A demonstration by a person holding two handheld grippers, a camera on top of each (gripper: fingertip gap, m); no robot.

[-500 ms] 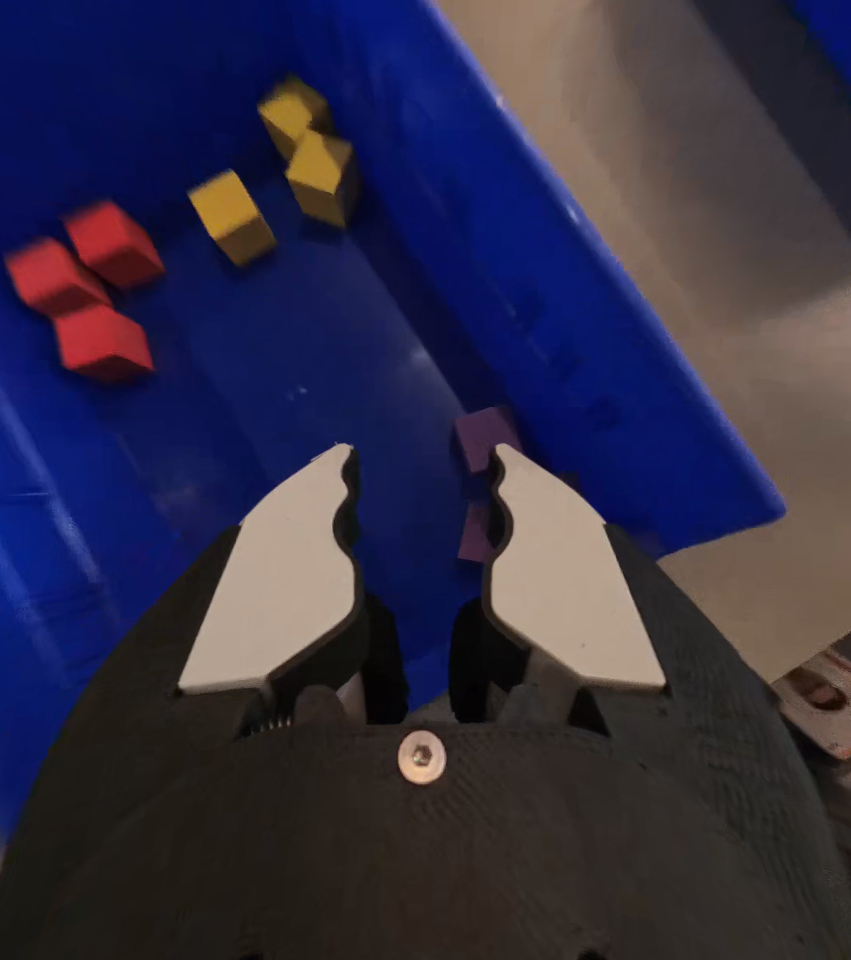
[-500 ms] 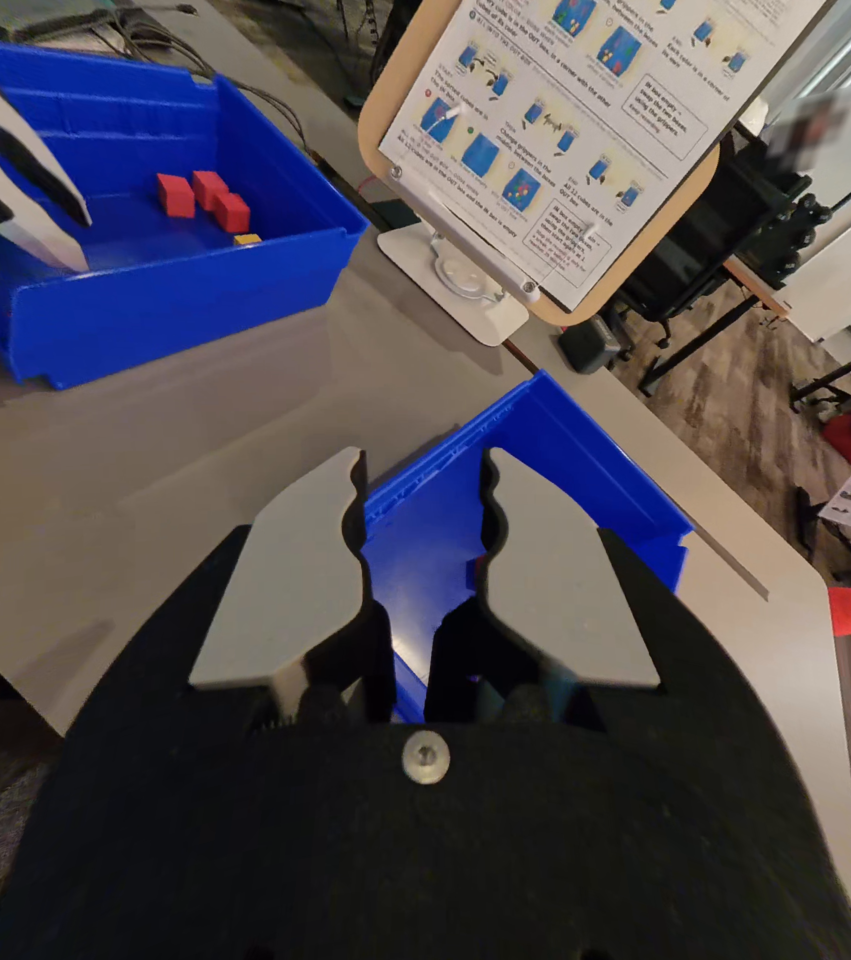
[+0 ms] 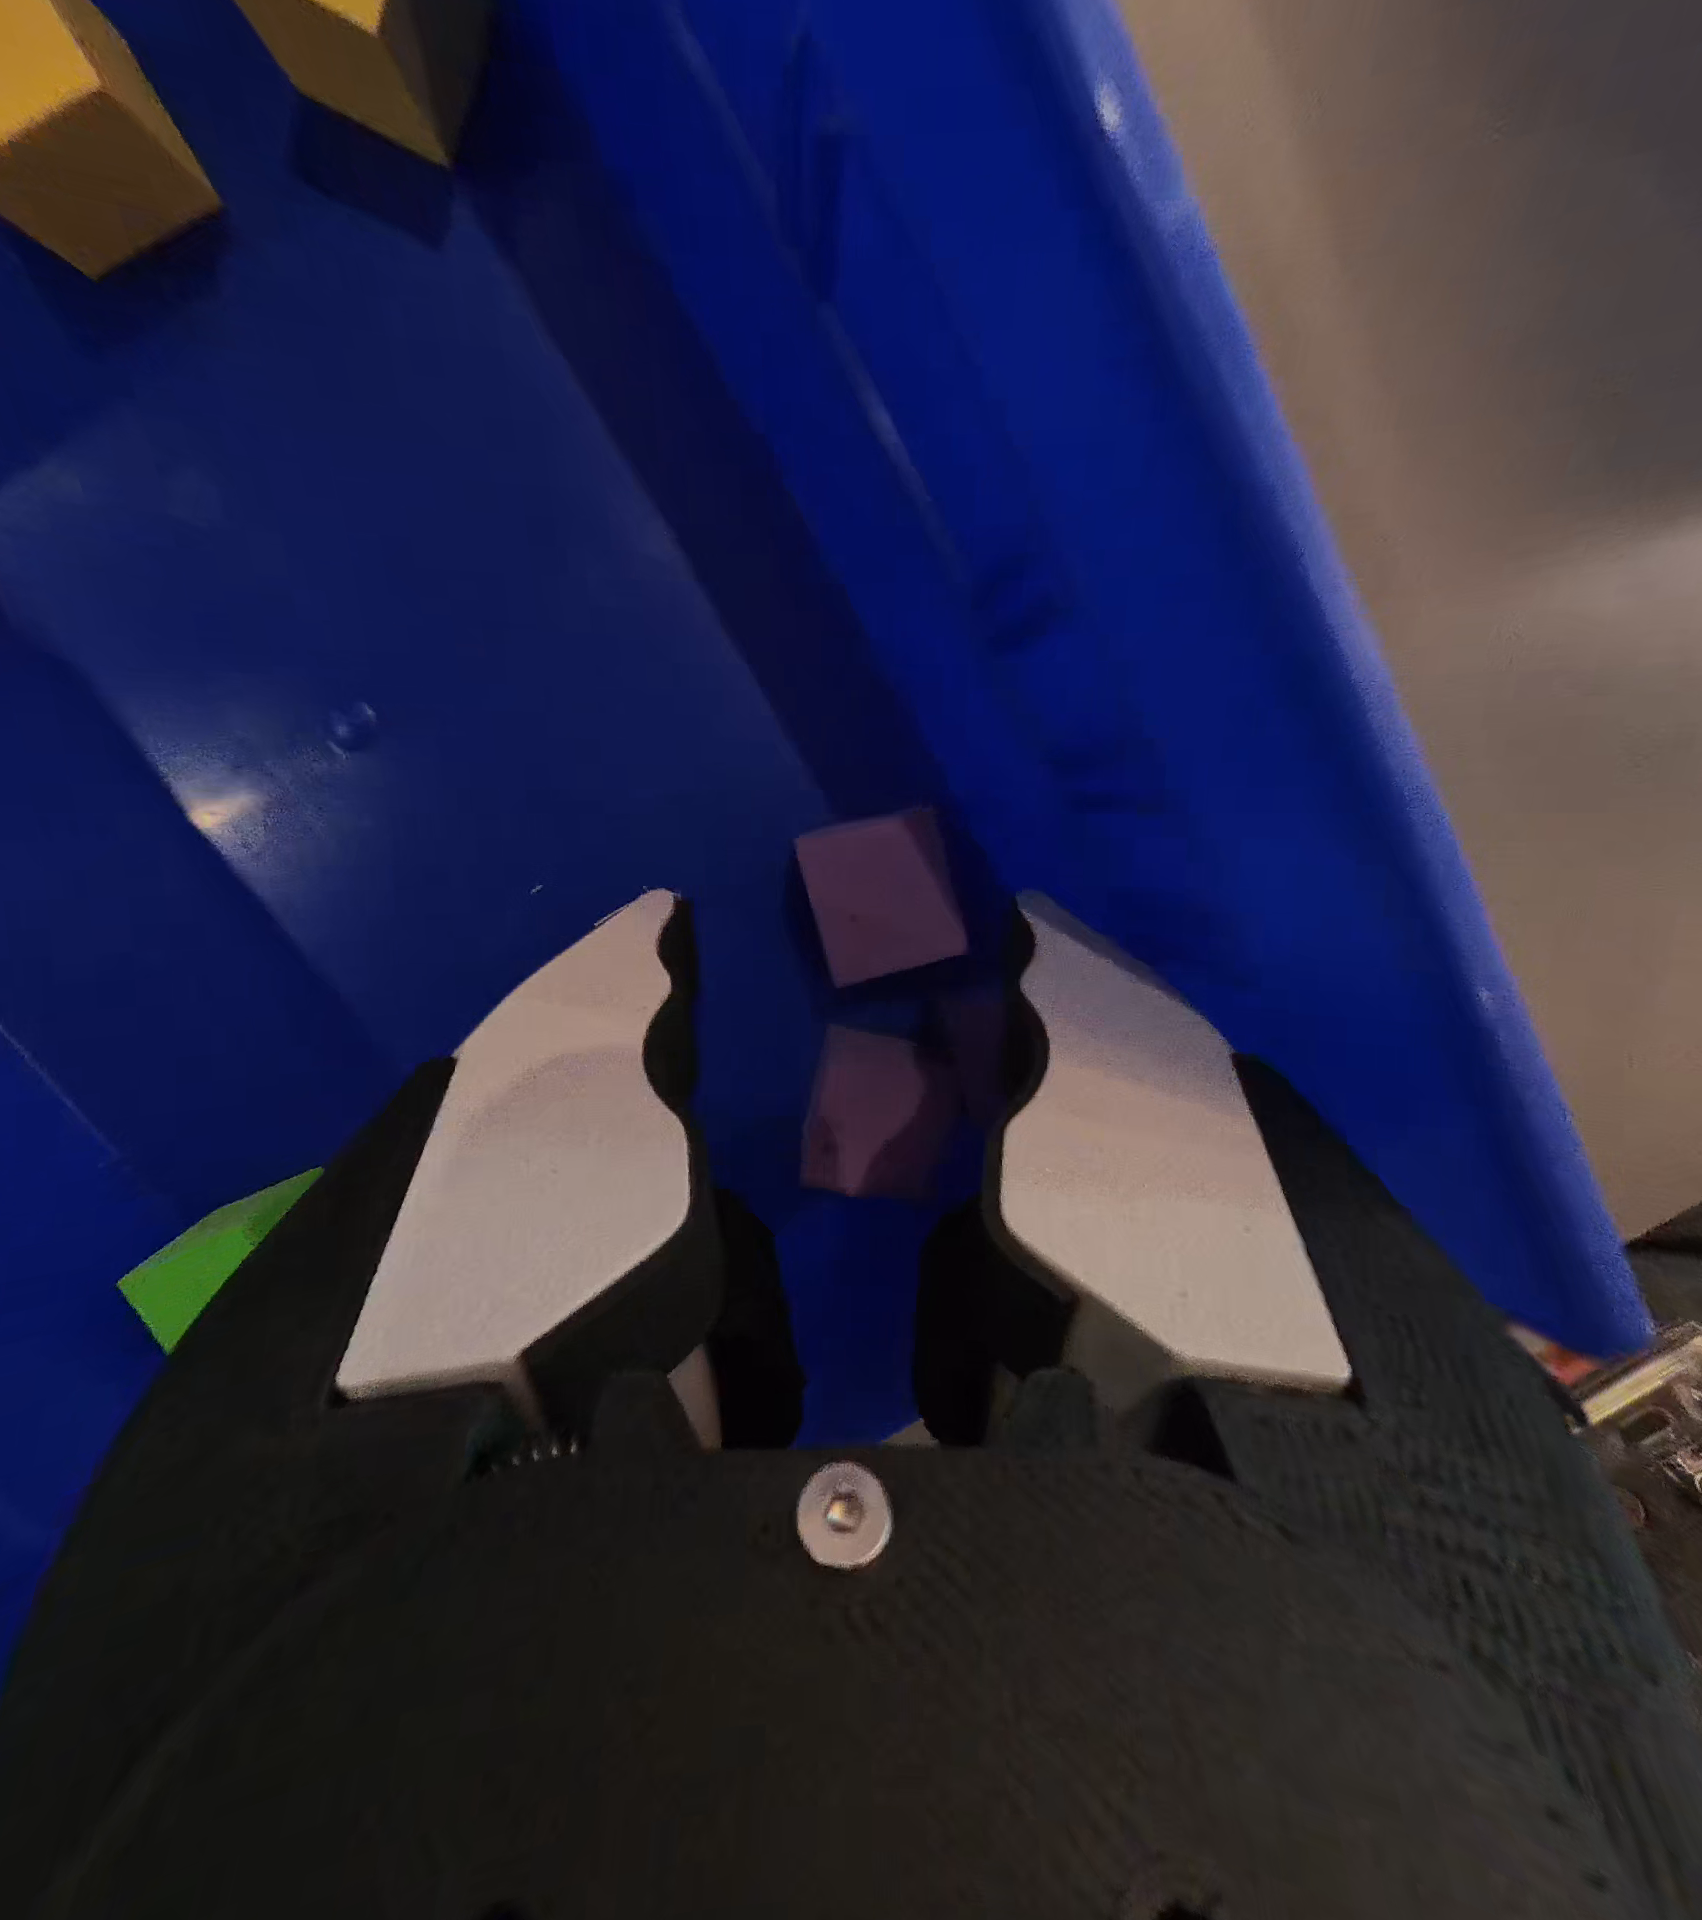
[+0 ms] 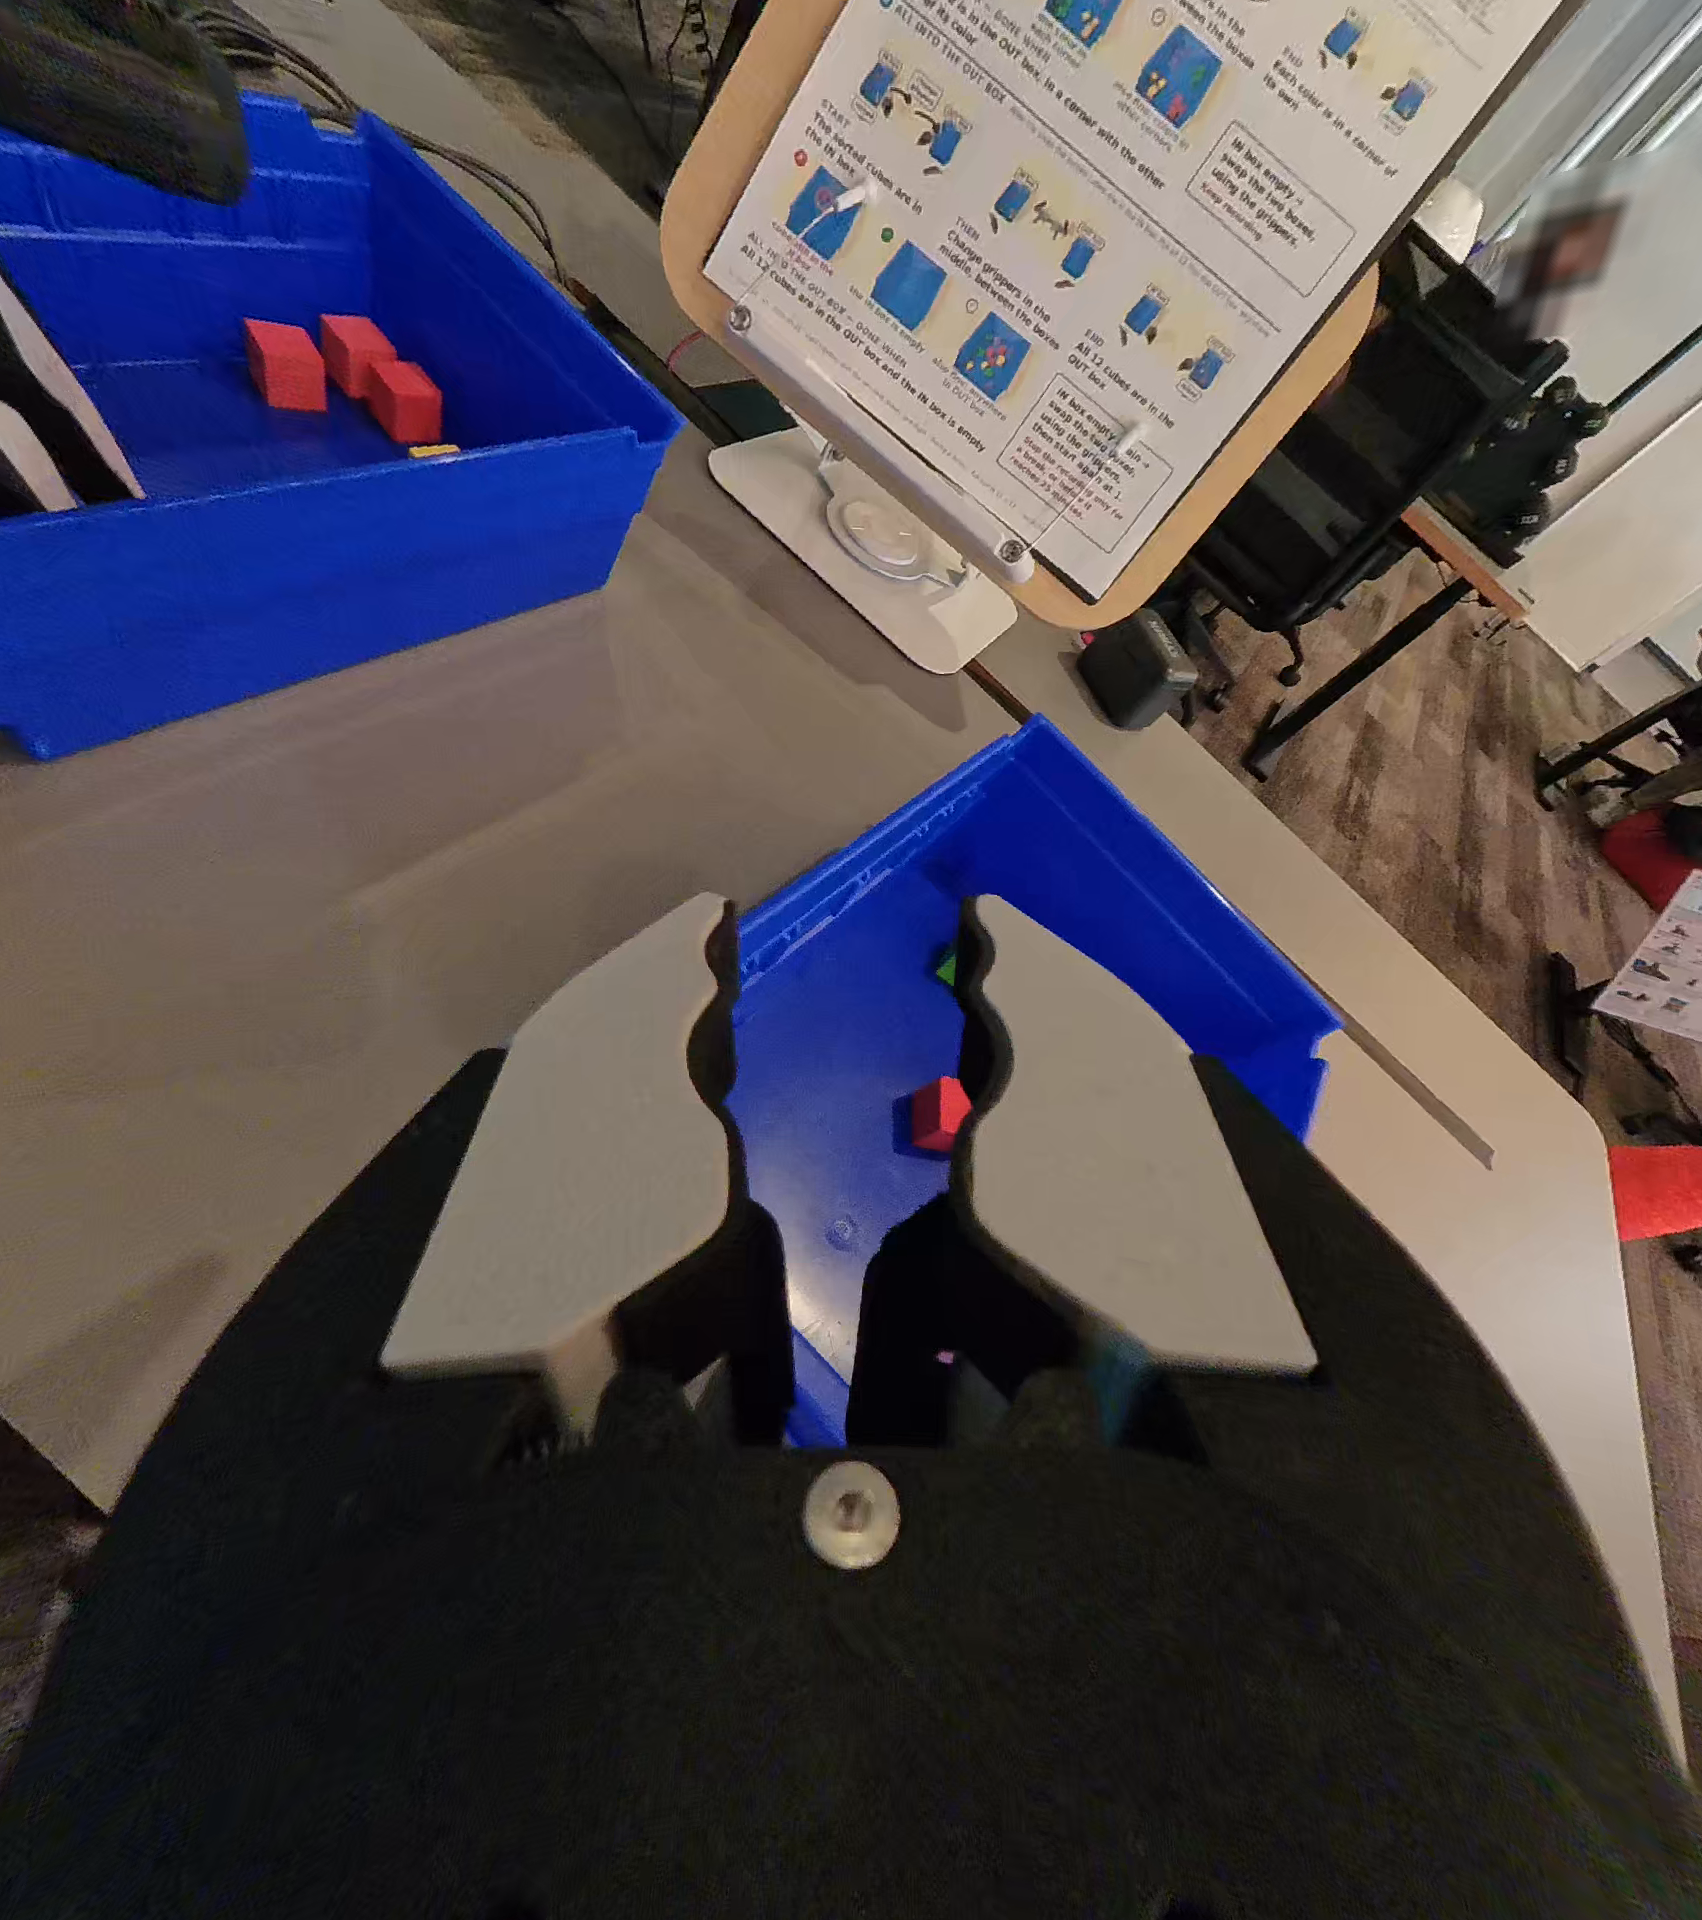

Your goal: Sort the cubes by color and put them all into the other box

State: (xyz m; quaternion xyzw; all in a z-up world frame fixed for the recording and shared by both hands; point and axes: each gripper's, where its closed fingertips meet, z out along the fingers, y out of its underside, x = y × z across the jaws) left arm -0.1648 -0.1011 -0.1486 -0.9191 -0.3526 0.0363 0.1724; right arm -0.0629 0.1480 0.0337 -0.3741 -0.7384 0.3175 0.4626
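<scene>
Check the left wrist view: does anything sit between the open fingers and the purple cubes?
Nothing visible does. The left gripper is open inside the blue bin, and the purple cubes lie between its fingertips, beside the bin wall.

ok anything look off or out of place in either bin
Nothing stands out. The far blue bin holds red cubes grouped together; purple cubes sit by its wall between the fingers of the open left gripper. The near blue bin under the open right gripper holds a red cube.
</scene>
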